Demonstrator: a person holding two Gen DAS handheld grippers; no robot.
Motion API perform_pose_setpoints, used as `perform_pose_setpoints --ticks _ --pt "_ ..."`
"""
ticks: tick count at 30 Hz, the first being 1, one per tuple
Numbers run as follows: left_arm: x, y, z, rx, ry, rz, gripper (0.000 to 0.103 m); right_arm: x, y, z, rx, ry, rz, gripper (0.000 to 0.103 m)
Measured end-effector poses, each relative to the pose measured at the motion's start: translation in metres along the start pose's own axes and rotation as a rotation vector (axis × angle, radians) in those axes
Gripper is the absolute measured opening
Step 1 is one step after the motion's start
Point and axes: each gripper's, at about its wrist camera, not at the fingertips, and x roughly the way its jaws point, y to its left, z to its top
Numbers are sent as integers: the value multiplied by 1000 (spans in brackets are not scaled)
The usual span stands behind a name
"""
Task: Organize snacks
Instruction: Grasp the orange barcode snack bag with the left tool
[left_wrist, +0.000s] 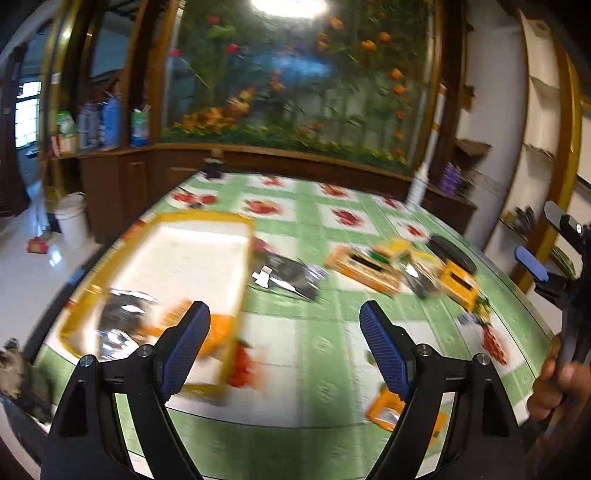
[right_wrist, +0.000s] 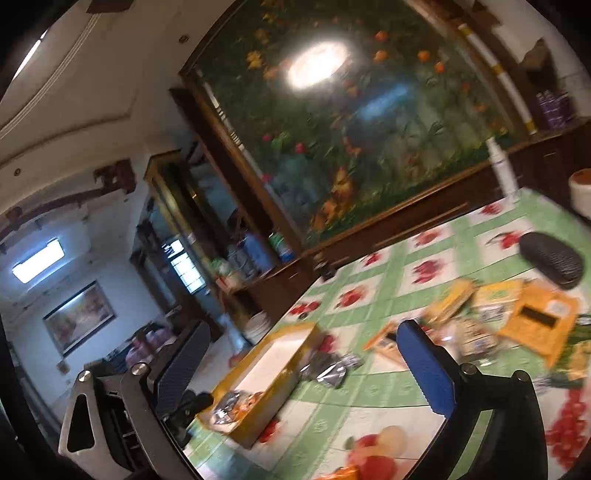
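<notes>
A yellow box (left_wrist: 207, 218) with a white inside lies on the left of the green fruit-print table (left_wrist: 314, 354). Silver and orange snack packets (left_wrist: 125, 321) lie in its near end. A black-and-silver packet (left_wrist: 288, 277) rests just right of the box. A loose pile of yellow and orange snack packs (left_wrist: 399, 266) spreads across the right side. My left gripper (left_wrist: 284, 343) hangs open above the table by the box's near right corner, nothing between its pads. My right gripper (right_wrist: 306, 365) is wide open and empty, tilted, with the box (right_wrist: 295, 328) and the pile (right_wrist: 498, 321) ahead.
A black oval case (left_wrist: 452, 253) lies behind the pile. An orange packet (left_wrist: 388, 410) sits near the table's front edge. A white bottle (left_wrist: 419, 184) stands at the far edge. A hand (left_wrist: 554, 387) holds the right gripper (left_wrist: 545, 240). A white bucket (left_wrist: 72, 221) stands on the floor, left.
</notes>
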Motion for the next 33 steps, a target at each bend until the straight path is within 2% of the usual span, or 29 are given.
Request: perform_pose_setpoints --ticks 1,2,4,6,7,11,13,17,18,20,22,23,28,30,33 --pt "4 -9 -2 -1 26 -32 84 -3 -16 7 48 58 16 102" --pt "9 -16 -4 -6 53 -58 84 -6 -26 11 63 71 -7 102" --pt "14 -30 -9 -12 103 -95 84 -31 -35 16 10 2 -105 101" --pt "17 -41 -14 5 147 -94 84 -47 -41 19 -52 -12 -279 102" --pt "15 -46 -18 13 160 -92 84 -46 -52 20 -60 24 -341 102" --pt "17 -60 -35 -8 245 -92 84 -31 -95 13 -12 141 -466 102" --pt "22 -66 -43 -17 293 -66 84 -16 -115 6 11 221 -574 102" --pt "34 -76 -56 -27 375 -8 84 -3 -137 -7 4 301 -687 102" --pt "36 -77 -58 -35 388 0 84 1 -137 -9 -16 314 -694 102" --pt "40 -78 -60 -47 408 13 84 4 -128 -11 -56 329 -619 102" --pt "42 -77 -61 -70 416 17 84 2 -113 -17 -147 345 -578 102" --pt "42 -77 -61 -81 418 25 84 9 -103 -21 -214 370 -555 102" --pt "49 -79 -59 -133 430 35 84 37 -81 -35 -332 434 -461 101" --pt "54 -85 -58 -129 440 48 84 49 -86 -39 -322 466 -426 101" --pt "62 -93 -60 -127 466 48 84 62 -105 -44 -273 521 -459 101"
